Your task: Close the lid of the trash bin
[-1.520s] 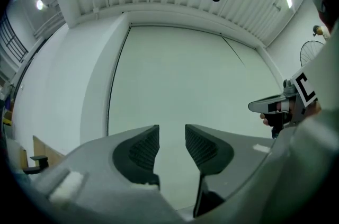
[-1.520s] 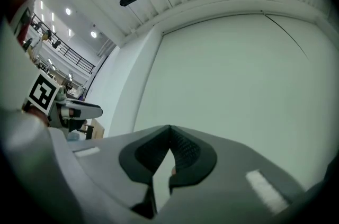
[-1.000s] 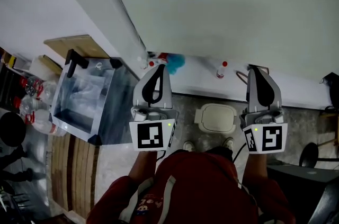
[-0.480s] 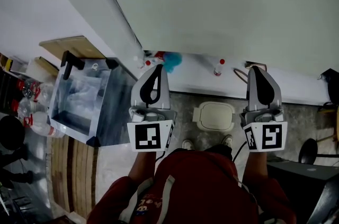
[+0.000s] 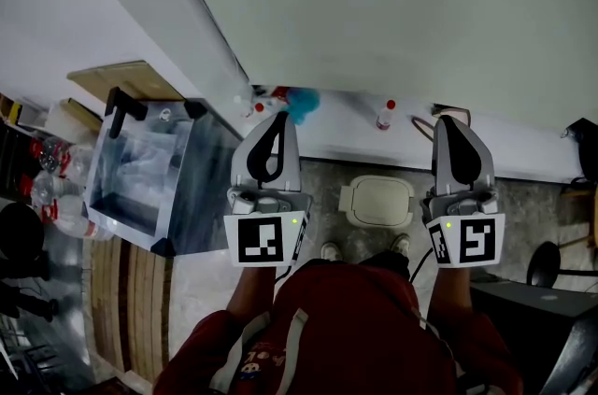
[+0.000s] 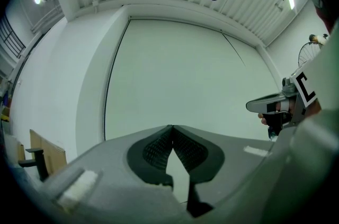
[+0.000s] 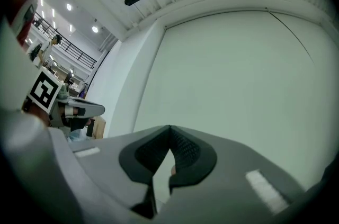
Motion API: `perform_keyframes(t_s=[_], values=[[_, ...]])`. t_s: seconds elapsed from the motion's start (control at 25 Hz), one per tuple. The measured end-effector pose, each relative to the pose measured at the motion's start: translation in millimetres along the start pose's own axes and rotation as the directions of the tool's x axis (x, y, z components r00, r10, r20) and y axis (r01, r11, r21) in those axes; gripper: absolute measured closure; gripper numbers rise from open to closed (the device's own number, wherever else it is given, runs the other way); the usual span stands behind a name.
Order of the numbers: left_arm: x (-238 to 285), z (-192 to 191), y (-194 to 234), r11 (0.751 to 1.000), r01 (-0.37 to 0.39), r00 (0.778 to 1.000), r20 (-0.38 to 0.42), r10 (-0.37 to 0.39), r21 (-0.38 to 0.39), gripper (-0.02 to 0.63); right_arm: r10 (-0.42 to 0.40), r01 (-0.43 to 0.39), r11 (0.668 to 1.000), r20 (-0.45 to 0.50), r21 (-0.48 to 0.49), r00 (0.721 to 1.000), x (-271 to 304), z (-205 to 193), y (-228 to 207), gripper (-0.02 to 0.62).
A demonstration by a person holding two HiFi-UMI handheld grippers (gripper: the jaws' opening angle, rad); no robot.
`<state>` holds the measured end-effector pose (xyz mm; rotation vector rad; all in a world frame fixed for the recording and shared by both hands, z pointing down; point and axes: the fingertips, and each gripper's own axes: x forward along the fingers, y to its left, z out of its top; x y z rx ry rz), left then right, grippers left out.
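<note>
Two grippers are being held up before a person in a red top, both pointing at the white wall; the left gripper is keeping its jaws clenched tip to tip on nothing, as the left gripper view shows; the right gripper is likewise pressing its jaws together, empty. Beneath them, just past the person's shoes, the cream trash bin is standing on the speckled floor, appearing between the two grippers in the head view, nearer the right one and well apart from both; its lid seems to be lying flat. Further left a clear plastic box is sitting; beyond, a red-capped bottle is standing at the wall's foot.
</note>
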<state>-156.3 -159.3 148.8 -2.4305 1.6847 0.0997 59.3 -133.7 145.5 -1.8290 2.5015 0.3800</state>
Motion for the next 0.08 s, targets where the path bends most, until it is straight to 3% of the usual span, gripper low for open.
perform_keyframes(t_s=[0.08], values=[[1.3,0.6,-1.9,1.0,0.002,1.0,0.005,-0.002,-0.001,0.601,0.003,-0.003,1.0,0.001,0.002,1.0,-0.3,-0.5,-0.2,0.595]])
